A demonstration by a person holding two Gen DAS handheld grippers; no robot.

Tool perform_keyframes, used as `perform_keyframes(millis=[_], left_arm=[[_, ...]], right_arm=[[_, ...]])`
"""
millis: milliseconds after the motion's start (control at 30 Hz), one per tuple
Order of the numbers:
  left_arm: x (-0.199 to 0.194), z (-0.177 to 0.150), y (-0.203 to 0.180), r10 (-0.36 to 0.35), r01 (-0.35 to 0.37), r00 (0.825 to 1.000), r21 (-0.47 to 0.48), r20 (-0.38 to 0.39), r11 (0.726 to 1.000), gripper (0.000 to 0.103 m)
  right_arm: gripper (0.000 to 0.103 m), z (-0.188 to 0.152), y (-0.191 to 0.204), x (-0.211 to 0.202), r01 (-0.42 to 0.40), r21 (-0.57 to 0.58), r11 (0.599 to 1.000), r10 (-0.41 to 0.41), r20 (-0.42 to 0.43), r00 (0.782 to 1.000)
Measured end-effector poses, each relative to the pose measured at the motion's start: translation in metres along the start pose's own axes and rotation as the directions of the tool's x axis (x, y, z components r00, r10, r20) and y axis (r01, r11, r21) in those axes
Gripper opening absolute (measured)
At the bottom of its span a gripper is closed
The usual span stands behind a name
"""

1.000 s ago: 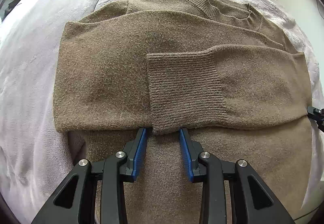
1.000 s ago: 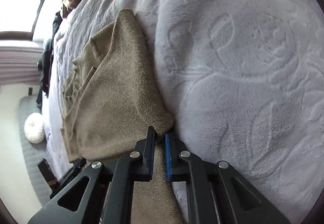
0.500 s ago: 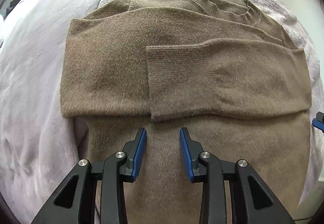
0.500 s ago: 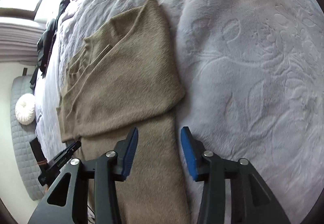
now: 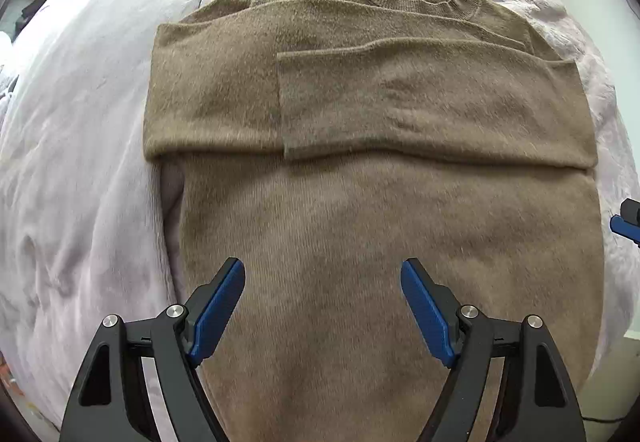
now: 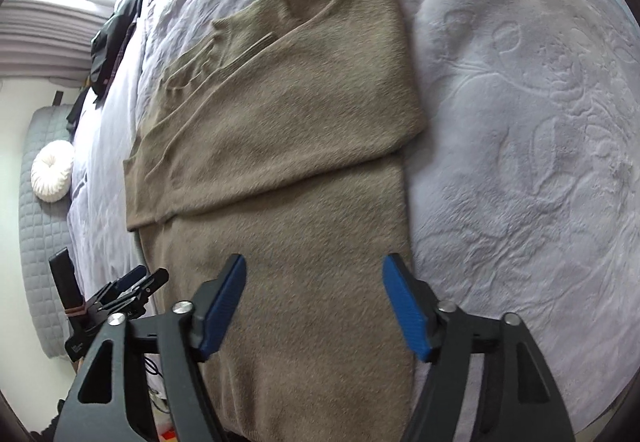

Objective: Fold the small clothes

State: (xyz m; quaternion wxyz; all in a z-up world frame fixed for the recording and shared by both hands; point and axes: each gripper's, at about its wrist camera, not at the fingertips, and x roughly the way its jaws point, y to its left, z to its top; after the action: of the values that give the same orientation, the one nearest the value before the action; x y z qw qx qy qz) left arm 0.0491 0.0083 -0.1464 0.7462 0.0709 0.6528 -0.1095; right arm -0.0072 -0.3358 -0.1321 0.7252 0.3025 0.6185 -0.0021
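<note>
A brown knit sweater (image 5: 360,202) lies sleeves-folded on a lilac bedspread (image 5: 80,162); both grippers (image 5: 322,306) (image 6: 314,302) hover, jaws just spread, empty.

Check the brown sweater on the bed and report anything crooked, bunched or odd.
Little stands out. The brown sweater lies flat on the pale bedspread, both sleeves folded across the chest. Only small wrinkles show on the top sleeve, and its cuff edge stops mid-chest. Both tools are open, clear of it.
</note>
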Motion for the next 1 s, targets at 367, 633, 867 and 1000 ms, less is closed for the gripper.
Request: perform_keyframes(millis=[367,633,867,1000], left_arm=[[-0.014,-0.028,0.009,0.026,-0.026,1.000,0.004,-0.009,1.000,0.103],[-0.015,-0.059,0.019,0.013,-0.013,0.999,-0.009,-0.046,1.000,0.103],[-0.010,-0.100,0.027,0.031,-0.030,0.995,0.017,-0.093,0.999,0.103],[-0.007,-0.127,0.032,-0.001,0.005,0.991,0.030,-0.137,1.000,0.103]], right_arm=[[0.083,-0.025,0.017,0.004,0.003,-0.043,0.999,-0.005,-0.044,0.999],[0.085,-0.048,0.019,0.006,0.003,-0.090,0.996,-0.011,-0.093,0.996],[0.085,-0.071,0.006,0.009,-0.005,-0.092,0.996,-0.011,-0.163,0.987],[0.085,-0.088,-0.003,0.011,-0.024,-0.093,0.995,0.004,-0.216,0.976]])
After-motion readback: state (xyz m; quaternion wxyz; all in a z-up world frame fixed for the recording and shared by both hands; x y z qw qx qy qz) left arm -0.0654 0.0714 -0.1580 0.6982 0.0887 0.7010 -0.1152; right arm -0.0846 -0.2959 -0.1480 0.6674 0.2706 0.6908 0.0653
